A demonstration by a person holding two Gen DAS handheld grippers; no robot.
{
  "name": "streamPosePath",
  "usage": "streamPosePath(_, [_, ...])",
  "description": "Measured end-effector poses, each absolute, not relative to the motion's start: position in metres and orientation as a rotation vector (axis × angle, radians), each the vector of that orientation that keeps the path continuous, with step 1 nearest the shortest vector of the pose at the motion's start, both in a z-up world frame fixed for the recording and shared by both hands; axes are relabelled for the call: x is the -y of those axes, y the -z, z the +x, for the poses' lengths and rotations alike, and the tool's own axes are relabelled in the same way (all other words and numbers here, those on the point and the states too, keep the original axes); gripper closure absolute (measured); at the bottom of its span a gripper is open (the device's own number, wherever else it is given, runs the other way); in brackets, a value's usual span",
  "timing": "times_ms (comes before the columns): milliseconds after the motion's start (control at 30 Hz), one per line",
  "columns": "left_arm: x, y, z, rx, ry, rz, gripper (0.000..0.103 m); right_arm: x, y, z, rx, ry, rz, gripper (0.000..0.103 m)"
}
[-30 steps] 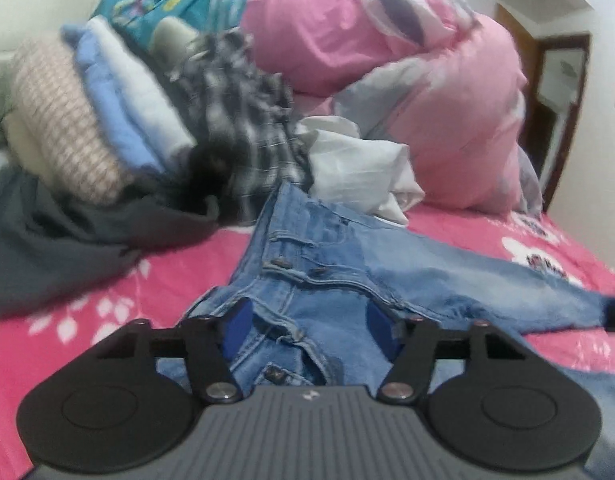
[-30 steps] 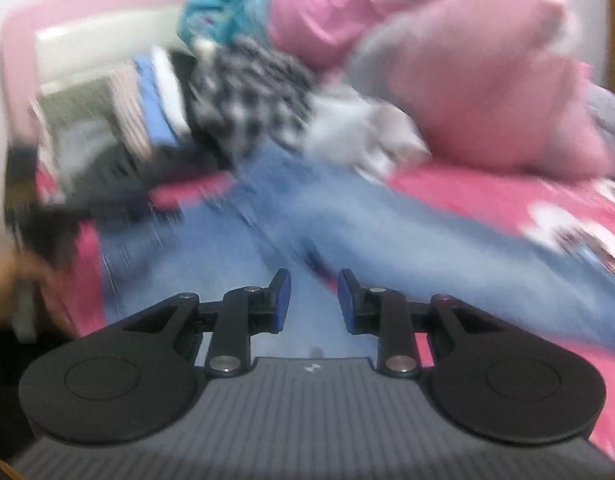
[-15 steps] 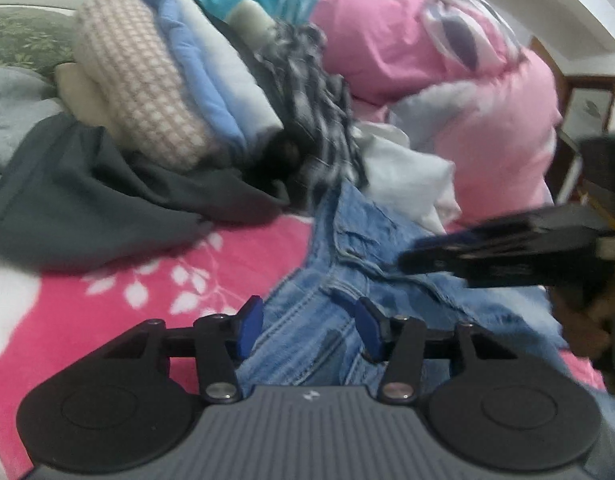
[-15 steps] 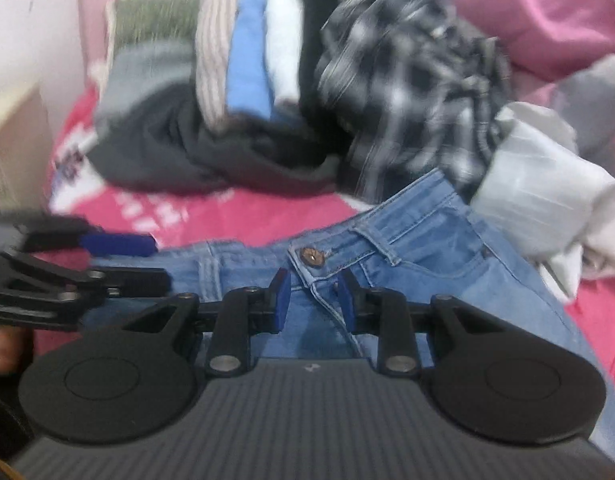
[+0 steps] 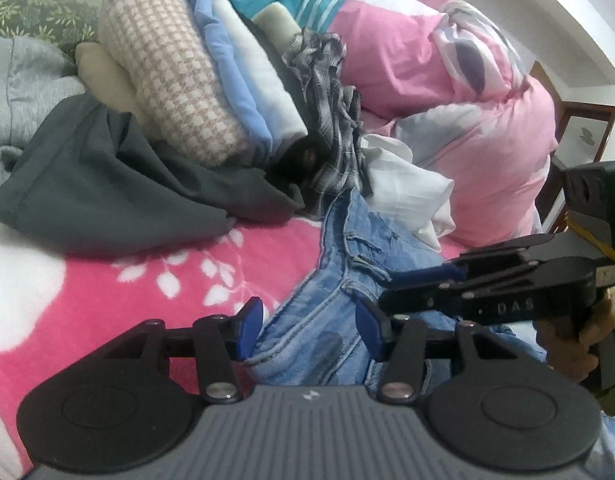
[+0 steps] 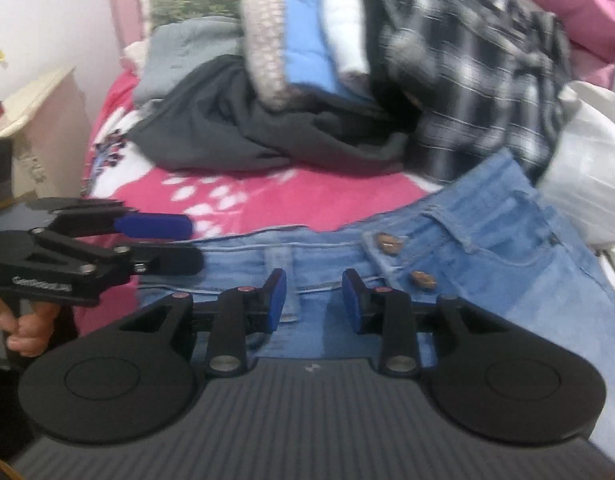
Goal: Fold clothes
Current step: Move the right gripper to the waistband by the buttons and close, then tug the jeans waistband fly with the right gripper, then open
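Note:
Light blue jeans (image 5: 347,248) lie on the pink floral blanket with the waistband and two brass buttons (image 6: 487,248) toward me. My left gripper (image 5: 309,330) stands open at the left corner of the waistband, with the denim edge between its blue pads. From the right wrist view the left gripper (image 6: 187,242) shows side-on at that corner, its two fingers apart. My right gripper (image 6: 315,300) hovers over the waistband beside the buttons. Its jaws are opening and a belt loop lies under the gap, unpressed. In the left wrist view the right gripper (image 5: 419,284) reaches in from the right.
Behind the jeans lean folded clothes (image 5: 179,80), with a dark grey garment (image 5: 107,184), a plaid shirt (image 5: 331,92) and a white garment (image 5: 403,184) loose around them. A bulky pink quilt (image 5: 447,80) fills the back right. A pale bedside cabinet (image 6: 39,120) stands at the bed's left edge.
The right gripper swung left from the jeans legs to the waistband and came into the left wrist view. The left gripper shifted to the waistband's left corner and its jaws narrowed a little.

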State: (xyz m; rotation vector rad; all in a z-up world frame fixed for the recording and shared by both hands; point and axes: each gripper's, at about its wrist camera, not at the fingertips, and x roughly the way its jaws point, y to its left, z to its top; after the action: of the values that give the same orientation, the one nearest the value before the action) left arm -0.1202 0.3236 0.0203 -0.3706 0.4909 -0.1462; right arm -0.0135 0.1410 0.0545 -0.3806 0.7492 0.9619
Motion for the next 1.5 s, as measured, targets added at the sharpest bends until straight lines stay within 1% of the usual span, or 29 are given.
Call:
streamPosePath(133, [-0.311,-0.020,-0.119,-0.506,0.110,-0.279,0.051,-0.150,-0.042,-0.013,-0.760,-0.951,-0.393,0.074])
streamPosePath(200, [-0.302,-0.020,-0.118,-0.514,0.085,-0.210,0.051,-0.150,-0.037,-0.008,-0.783,-0.939,-0.354,0.081])
streamPosePath(233, [-0.299,-0.019,-0.118,-0.518,0.075,-0.181,0.051,-0.148,-0.036,-0.005,-0.791,-0.935,-0.321,0.097])
streamPosePath(333, [-0.291,-0.017,-0.118,-0.530,0.049,-0.118,0.051,-0.146,-0.040,-0.006,-0.764,-0.930,-0.268,0.098])
streamPosePath(500, [-0.295,-0.018,-0.119,-0.530,0.037,-0.131,0.052,-0.153,-0.050,-0.012,-0.700,-0.957,-0.253,0.098])
streamPosePath(767, [-0.306,-0.020,-0.120,-0.525,0.000,-0.160,0.051,-0.162,-0.050,0.004,-0.708,-0.974,-0.177,0.098])
streamPosePath(933, [-0.307,-0.020,-0.117,-0.525,-0.016,-0.156,0.051,-0.167,-0.029,0.005,-0.763,-0.980,-0.156,0.098])
streamPosePath(1033, [-0.307,-0.016,-0.111,-0.542,-0.027,-0.148,0.050,-0.166,-0.022,0.001,-0.750,-0.976,-0.162,0.097])
streamPosePath(1167, [-0.301,-0.012,-0.107,-0.555,-0.042,-0.095,0.049,-0.166,-0.027,0.001,-0.766,-0.967,-0.150,0.093])
streamPosePath(1200, [-0.299,-0.012,-0.108,-0.555,-0.046,-0.087,0.049,-0.165,-0.031,0.001,-0.765,-0.961,-0.154,0.090])
streamPosePath(1267, [-0.299,-0.012,-0.108,-0.557,-0.051,-0.088,0.049,-0.157,-0.043,-0.001,-0.736,-0.954,-0.154,0.077])
streamPosePath(1367, [-0.298,-0.013,-0.108,-0.558,-0.054,-0.094,0.049,-0.137,-0.065,-0.001,-0.656,-0.943,-0.144,0.068])
streamPosePath(1433, [-0.298,-0.013,-0.108,-0.557,-0.055,-0.091,0.049,-0.125,-0.074,0.007,-0.609,-0.877,-0.169,0.066])
streamPosePath(1500, [-0.298,-0.013,-0.108,-0.557,-0.055,-0.092,0.049,-0.121,-0.072,0.024,-0.602,-0.795,-0.225,0.066])
